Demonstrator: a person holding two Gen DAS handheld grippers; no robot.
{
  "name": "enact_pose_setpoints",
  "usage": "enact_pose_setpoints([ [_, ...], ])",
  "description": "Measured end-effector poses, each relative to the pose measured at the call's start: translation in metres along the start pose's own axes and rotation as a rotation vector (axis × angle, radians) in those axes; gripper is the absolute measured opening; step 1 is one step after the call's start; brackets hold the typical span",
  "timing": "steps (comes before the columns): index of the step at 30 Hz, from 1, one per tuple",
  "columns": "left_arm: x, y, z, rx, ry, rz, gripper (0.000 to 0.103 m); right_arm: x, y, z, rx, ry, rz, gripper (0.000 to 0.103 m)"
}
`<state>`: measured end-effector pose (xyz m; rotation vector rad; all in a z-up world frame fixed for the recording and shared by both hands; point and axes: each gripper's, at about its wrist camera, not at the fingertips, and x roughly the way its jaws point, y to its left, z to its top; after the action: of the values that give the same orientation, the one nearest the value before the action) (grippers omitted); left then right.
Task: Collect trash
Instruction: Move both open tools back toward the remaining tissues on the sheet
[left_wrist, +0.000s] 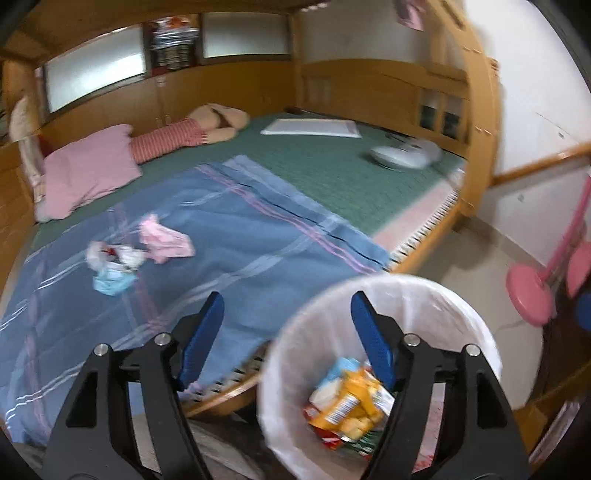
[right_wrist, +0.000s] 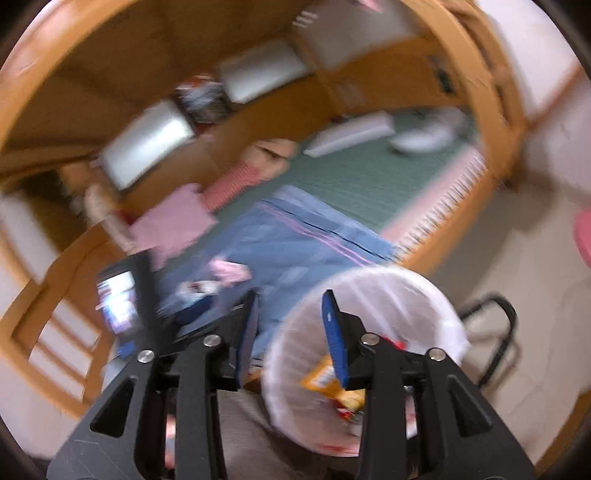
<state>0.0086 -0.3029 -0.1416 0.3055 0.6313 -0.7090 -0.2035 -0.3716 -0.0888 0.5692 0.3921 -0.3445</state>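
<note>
**Partly done: some trash binned, some left on the bed**

Broadly, the bed (left_wrist: 332, 177) filled most of the left wrist view, with a blue striped blanket (left_wrist: 229, 236) spread over its near half. Beside the bed's near edge stood the trash bin (left_wrist: 436, 295), lined with a white bag; it already held several wrappers (left_wrist: 351, 410), yellow and red among them, so part of the collecting appeared complete. On the blanket, well apart from the bin, three pieces remained: a crumpled pink piece (left_wrist: 166, 240), a white crumpled piece (left_wrist: 114, 256) just beside it, and a light blue item (left_wrist: 110, 284) touching the white one, possibly a face mask. These were judged the work still outstanding.

Left hand-held gripper (left_wrist: 288, 321): jaws wide apart, nothing between them, hanging over the bin's near rim and the blanket edge. Right hand-held gripper (right_wrist: 290, 325): jaws moderately apart, likewise empty, above the bin in a motion-blurred view.
</note>
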Motion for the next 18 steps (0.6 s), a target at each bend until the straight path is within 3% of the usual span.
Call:
enact_pose_setpoints([
  [2,0.004,0.014,0.010,-0.028,0.013,0.034,0.072,-0.014,0.031,-0.001,-0.087,-0.026,0.076,0.070],
  [4,0.005,0.033,0.021,-0.076,0.014,0.071,0.072,-0.018,0.063,-0.008,-0.178,-0.001,0.168,0.071],
  [8,-0.001,0.060,0.032,-0.146,0.003,0.117,0.073,-0.009,0.096,-0.027,-0.300,0.046,0.189,0.071],
  [14,-0.008,0.082,0.034,-0.186,-0.010,0.147,0.077,0.020,0.102,-0.037,-0.294,0.123,0.182,0.071],
  [18,-0.012,0.106,0.029,-0.213,-0.002,0.147,0.077,0.028,0.097,-0.020,-0.257,0.103,0.180,0.071],
])
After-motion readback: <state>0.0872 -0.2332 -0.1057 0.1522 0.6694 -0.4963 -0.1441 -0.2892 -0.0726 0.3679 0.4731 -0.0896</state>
